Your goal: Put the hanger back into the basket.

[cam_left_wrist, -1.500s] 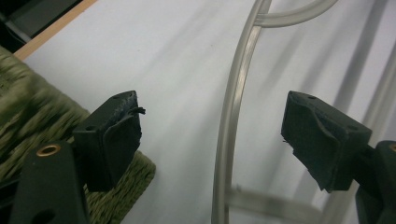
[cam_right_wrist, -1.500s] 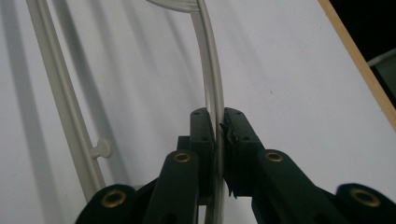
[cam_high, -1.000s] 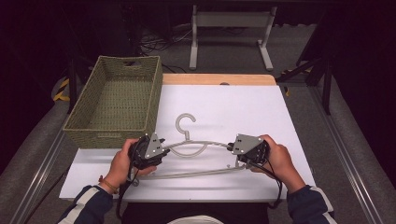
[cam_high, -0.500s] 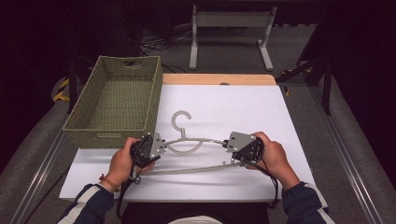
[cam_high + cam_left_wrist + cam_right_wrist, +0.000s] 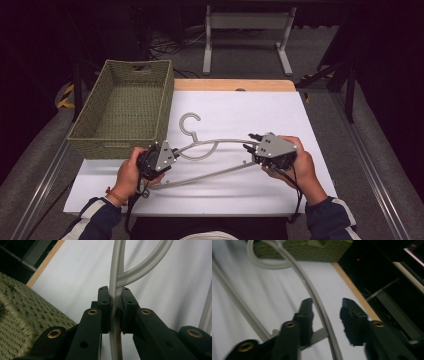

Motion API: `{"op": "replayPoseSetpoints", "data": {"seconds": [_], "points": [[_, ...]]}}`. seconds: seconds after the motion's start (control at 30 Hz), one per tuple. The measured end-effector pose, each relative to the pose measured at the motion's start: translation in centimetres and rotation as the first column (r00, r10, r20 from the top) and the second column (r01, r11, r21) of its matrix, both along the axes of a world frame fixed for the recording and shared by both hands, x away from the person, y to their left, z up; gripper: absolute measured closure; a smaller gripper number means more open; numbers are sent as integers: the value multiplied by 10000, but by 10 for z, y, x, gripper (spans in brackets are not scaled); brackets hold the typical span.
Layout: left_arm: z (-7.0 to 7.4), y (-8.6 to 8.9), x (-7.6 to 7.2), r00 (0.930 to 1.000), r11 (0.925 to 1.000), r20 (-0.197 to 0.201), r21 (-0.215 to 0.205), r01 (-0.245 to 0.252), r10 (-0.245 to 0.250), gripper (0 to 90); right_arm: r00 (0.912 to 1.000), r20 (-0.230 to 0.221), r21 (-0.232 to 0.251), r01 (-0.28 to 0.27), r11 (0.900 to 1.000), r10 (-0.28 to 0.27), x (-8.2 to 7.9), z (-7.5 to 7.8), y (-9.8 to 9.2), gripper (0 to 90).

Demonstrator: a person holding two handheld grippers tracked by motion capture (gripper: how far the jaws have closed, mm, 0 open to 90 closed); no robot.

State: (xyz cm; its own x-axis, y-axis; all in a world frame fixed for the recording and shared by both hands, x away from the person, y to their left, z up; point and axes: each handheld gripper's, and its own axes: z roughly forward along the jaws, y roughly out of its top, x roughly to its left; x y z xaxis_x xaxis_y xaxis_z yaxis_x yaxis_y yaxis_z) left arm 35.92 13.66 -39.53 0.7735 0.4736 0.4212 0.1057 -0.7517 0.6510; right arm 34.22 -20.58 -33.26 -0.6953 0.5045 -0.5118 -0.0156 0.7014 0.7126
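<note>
Hanger [image 5: 210,150], grey plastic, lies flat on the white table [image 5: 260,115] w/ its hook [image 5: 190,122] curling toward the far side, just beside the basket's near right corner. Far left sits the woven green basket [image 5: 125,107], long side running away from the person, standing on the table's left edge. Next over, left hand [image 5: 131,172] holds the left hand-held gripper [image 5: 172,152] at the hanger's left end; in the left gripper view the pads [image 5: 103,303] are clenched tight on the thin grey shoulder bar [image 5: 115,277], which runs straight up between them, w/ a second curved strand branching off to the upper right. Basket weave fills the lower left corner of that view, so the grip is close to the basket wall. Centre: hanger's curved neck and lower bar [image 5: 215,174] span the gap btwn both hands, the bar slanting down to the left. Right side: right hand [image 5: 295,162] holds the right hand-held gripper [image 5: 248,142] at the hanger's right end, jaws pointing left. Its jaws have just been opening; in the right gripper view they stand apart w/ the hanger arm [image 5: 317,300] passing btwn them, nearer the left finger [image 5: 307,312], pads released from it. That view is blurred. Table's wooden edge [image 5: 354,291] runs diagonally at the right.
</note>
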Motion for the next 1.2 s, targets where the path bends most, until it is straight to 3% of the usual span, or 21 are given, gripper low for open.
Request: {"op": "replayPoseSetpoints", "data": {"seconds": [0.03,0.07,0.1,0.17,0.2,0.23,0.27,0.3,0.37,0.43,0.57,0.63,0.7,0.77,0.8,0.9,1.03,1.2], "points": [[2,3,1,10000,9998,-7,-210,-10,10,813,9995,97,682,298,9972,-306,-1,4,-6,506],[4,7,2,9999,9991,-87,-426,-54,50,813,9987,158,1027,460,9936,-479,-1,6,-10,457],[4,7,2,9999,9991,-87,-426,-54,50,813,9987,158,1027,460,9936,-479,-1,6,-10,457],[8,12,2,9999,9975,-49,-689,-147,144,813,9957,265,2069,819,9749,-893,-4,9,-27,290],[9,14,2,9998,9967,-64,-788,-176,171,813,9945,252,2279,934,9692,-1018,-5,9,-31,260],[9,14,2,9998,9967,-64,-788,-176,171,813,9945,252,2279,934,9692,-1018,-5,9,-31,260],[11,18,2,9998,9954,-47,-943,-187,184,813,9922,340,2503,1074,9622,-1196,-6,7,-36,234],[13,22,3,9996,9939,-17,-1066,-267,267,814,9898,449,3046,1156,9455,-1354,-11,1,-47,209],[14,24,3,9996,9927,11,-1169,-292,295,813,9897,566,3195,1068,9415,-1315,-13,-3,-52,206],[17,29,4,9993,9896,37,-1386,-374,382,813,9896,433,3504,1137,9297,-1374,-15,-15,-61,197],[21,33,4,9983,9847,164,-1665,-524,559,813,9794,49,3463,1879,9191,-2020,-12,-39,-68,188],[22,35,5,9980,9818,96,-1805,-590,617,813,9784,-360,3650,2027,9087,-2038,-11,-50,-71,189],[22,36,6,9976,9803,105,-1865,-653,684,813,9754,-408,3597,2166,9076,-2166,-10,-56,-72,193],[24,38,7,9978,9757,32,-2095,-647,669,813,9678,-805,3554,2514,9003,-2384,-9,-70,-74,194],[25,38,8,9977,9742,60,-2163,-647,676,813,9628,-908,3252,2703,9062,-2546,-9,-79,-74,198],[31,43,8,9981,9643,84,-2584,-570,613,813,9625,-1301,3170,2680,9098,-2382,-11,-86,-74,228],[37,46,9,9975,9545,10,-2904,-680,713,813,9629,-1337,2893,2641,9201,-2343,-11,-90,-72,212],[47,49,10,9960,9465,50,-3118,-833,893,813,9639,-1444,3025,2581,9176,-2235,-10,-90,-71,152]]}}
